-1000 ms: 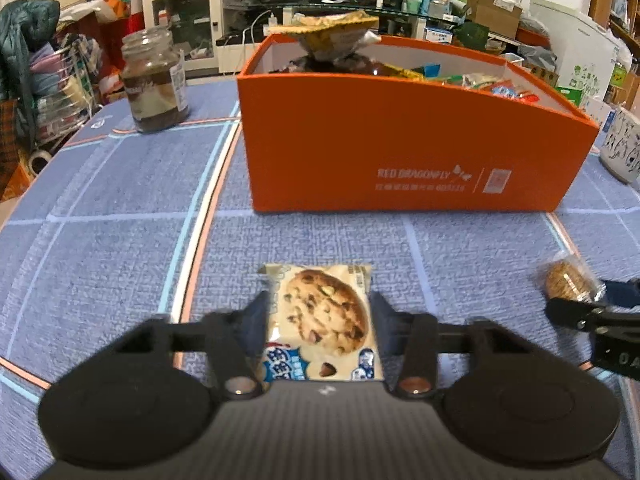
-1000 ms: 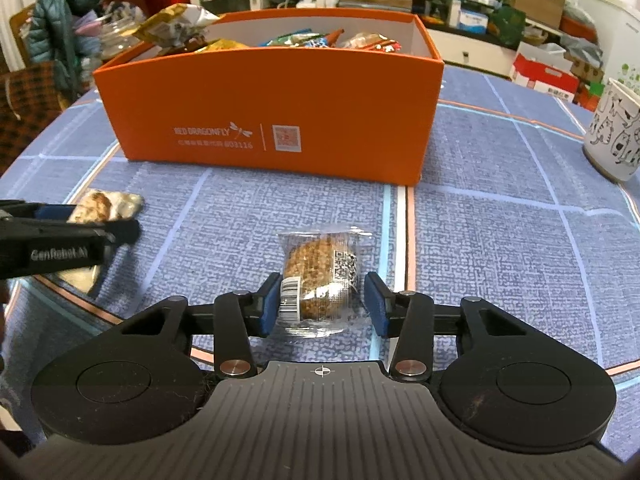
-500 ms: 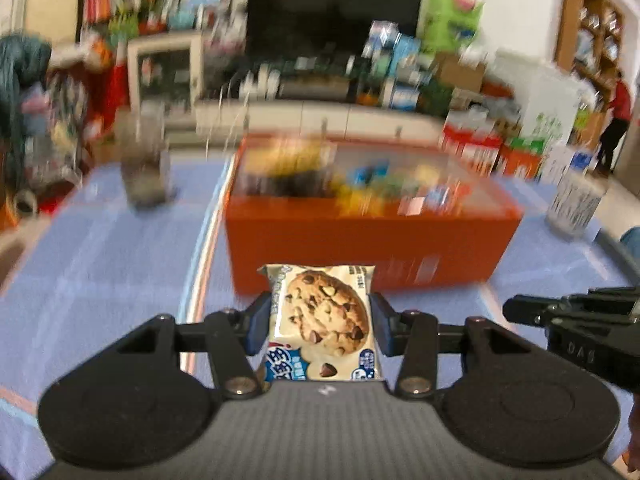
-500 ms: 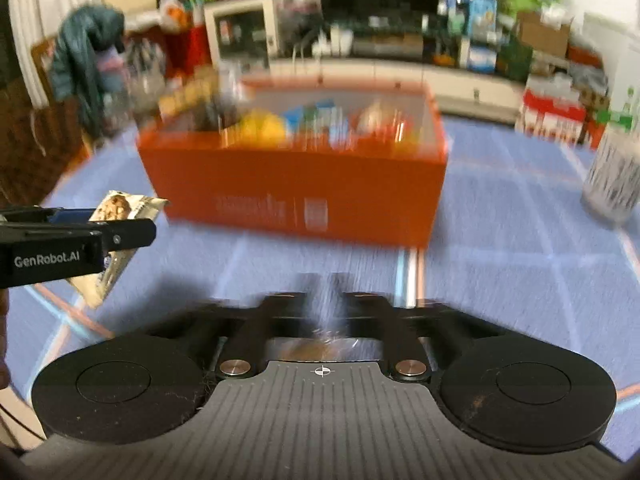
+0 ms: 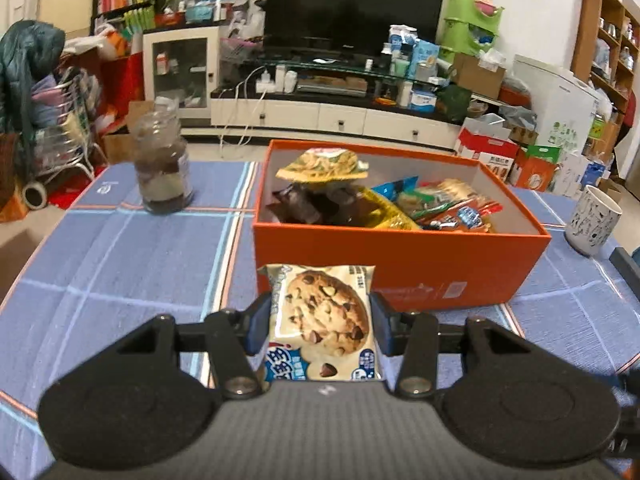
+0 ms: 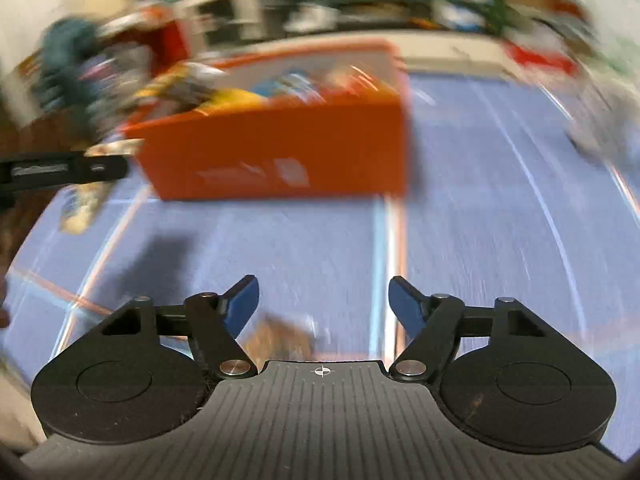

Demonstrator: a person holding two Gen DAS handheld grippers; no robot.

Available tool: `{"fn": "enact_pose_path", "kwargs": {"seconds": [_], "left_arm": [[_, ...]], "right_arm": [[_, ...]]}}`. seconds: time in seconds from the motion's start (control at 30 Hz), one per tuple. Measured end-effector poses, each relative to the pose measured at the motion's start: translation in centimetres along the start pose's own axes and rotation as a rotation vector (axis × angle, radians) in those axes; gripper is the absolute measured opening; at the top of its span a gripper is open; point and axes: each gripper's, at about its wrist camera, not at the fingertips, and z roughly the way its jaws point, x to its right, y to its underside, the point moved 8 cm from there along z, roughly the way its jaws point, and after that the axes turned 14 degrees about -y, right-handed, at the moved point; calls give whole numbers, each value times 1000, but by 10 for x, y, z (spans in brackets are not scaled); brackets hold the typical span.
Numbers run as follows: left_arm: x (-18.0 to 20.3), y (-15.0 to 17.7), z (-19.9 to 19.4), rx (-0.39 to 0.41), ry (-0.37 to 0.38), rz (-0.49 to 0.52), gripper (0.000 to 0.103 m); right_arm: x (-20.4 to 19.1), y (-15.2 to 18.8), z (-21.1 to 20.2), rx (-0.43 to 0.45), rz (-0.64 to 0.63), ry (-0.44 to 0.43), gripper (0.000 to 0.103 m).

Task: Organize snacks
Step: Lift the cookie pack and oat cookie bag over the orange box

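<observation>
My left gripper is shut on a chocolate-chip cookie packet and holds it above the blue tablecloth, just in front of the orange box, which holds several snack packets. In the blurred right wrist view my right gripper is open with nothing between its fingers. A blurred brown oat-cookie packet lies on the cloth just below and between its jaws. The orange box is ahead to the left. The left gripper with its packet shows at the left edge.
A glass jar stands on the table at the far left of the box. A patterned white cup stands to the box's right. The table's left edge is close by, with a cluttered room and TV stand behind.
My left gripper has lifted the cookie packet off the table towards the box. My right gripper has opened and let go of the oat-cookie packet, and it is moving fast.
</observation>
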Motion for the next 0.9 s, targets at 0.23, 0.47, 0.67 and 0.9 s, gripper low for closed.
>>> {"fn": "enact_pose_path", "kwargs": {"seconds": [0.23, 0.47, 0.67, 0.9], "left_arm": [[-4, -6, -21, 38, 39, -10, 47], [-25, -7, -27, 35, 46, -48, 47], [-23, -11, -38, 57, 68, -48, 47], [0, -46, -50, 130, 105, -28, 47]], "right_arm": [[-43, 44, 16, 34, -10, 134, 58], [-40, 46, 23, 16, -89, 133, 26], [-35, 30, -2, 22, -99, 95, 25], [-37, -68, -39, 176, -156, 49, 25]]}}
